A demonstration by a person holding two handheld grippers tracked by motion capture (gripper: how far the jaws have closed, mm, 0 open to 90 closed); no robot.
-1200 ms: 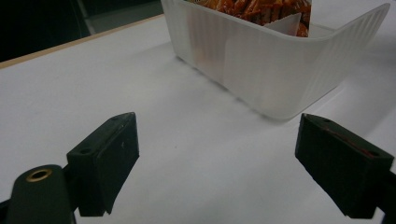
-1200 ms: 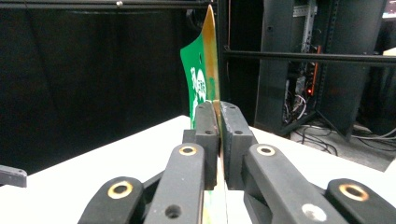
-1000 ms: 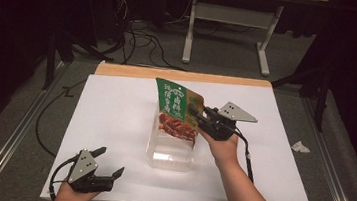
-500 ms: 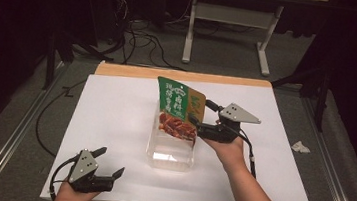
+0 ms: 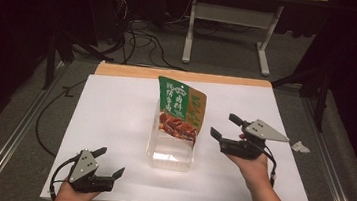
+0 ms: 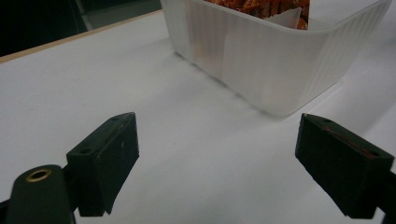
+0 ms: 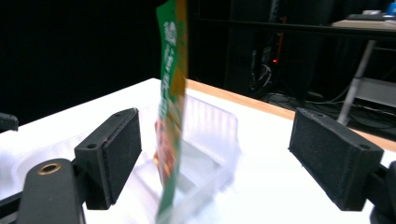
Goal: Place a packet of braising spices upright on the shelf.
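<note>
A green and orange snack pouch (image 5: 180, 110) stands upright in a clear plastic tub (image 5: 171, 152) at the middle of the white table sheet (image 5: 114, 114). My right gripper (image 5: 225, 127) hovers to the right of the tub, open and holding nothing, apart from the pouch. From its own view the pouch (image 7: 169, 107) shows edge-on in the tub (image 7: 210, 154), between the wide-spread jaws. My left gripper (image 5: 107, 162) rests open near the table's front left edge. The tub's ribbed wall (image 6: 275, 60) lies ahead of it.
A crumpled white scrap (image 5: 300, 147) lies on the floor right of the table. A white-legged desk frame (image 5: 229, 25) and cables stand behind the table. The table's wooden edge (image 5: 184, 76) borders the sheet at the back.
My right gripper has let go of the pouch and drawn back to the right, jaws opened. The pouch stays standing in the tub. The left gripper has not moved.
</note>
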